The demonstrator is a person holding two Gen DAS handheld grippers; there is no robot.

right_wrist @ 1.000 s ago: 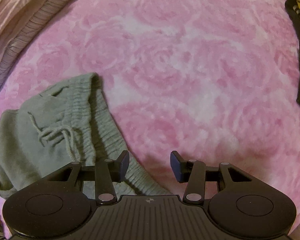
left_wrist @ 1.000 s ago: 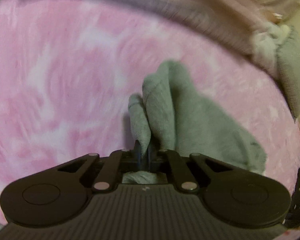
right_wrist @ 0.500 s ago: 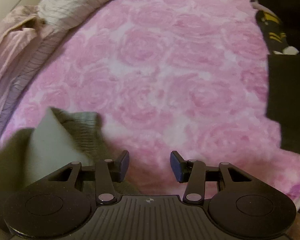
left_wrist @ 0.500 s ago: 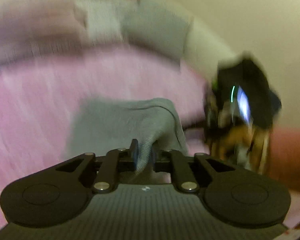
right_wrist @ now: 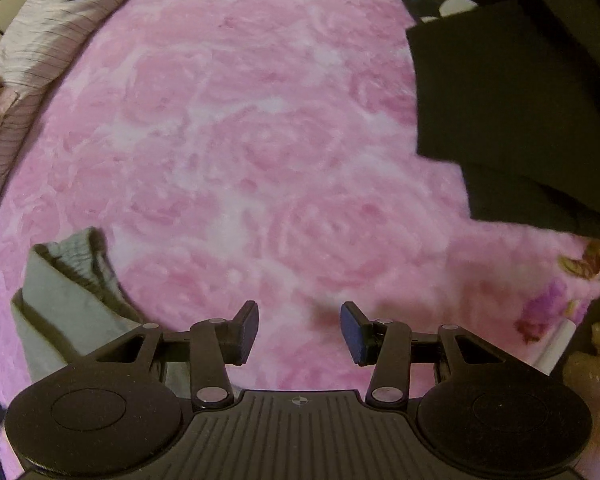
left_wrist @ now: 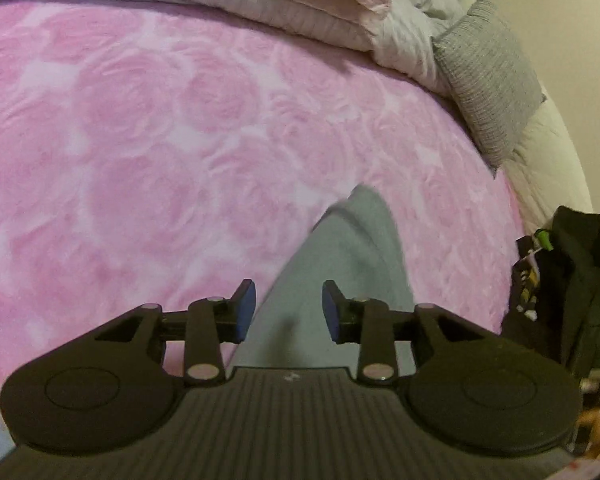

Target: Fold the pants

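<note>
Pink rose-patterned blanket [left_wrist: 148,152] fills both my views, with striped bedding [left_wrist: 284,12] bunched along its far edge and a grey knit pillow [left_wrist: 488,76] past that bedding's right end. My left gripper [left_wrist: 288,306] is opening its jaws over the blanket; the grey pants [left_wrist: 340,280] lie under the gap, and the blue pads stand clear of the cloth on both sides. My right gripper [right_wrist: 299,332] is spread with only blanket between its jaws (the pants [right_wrist: 60,300] sit folded off its left side). Black garments [right_wrist: 512,112] lie on the blanket's right part.
</note>
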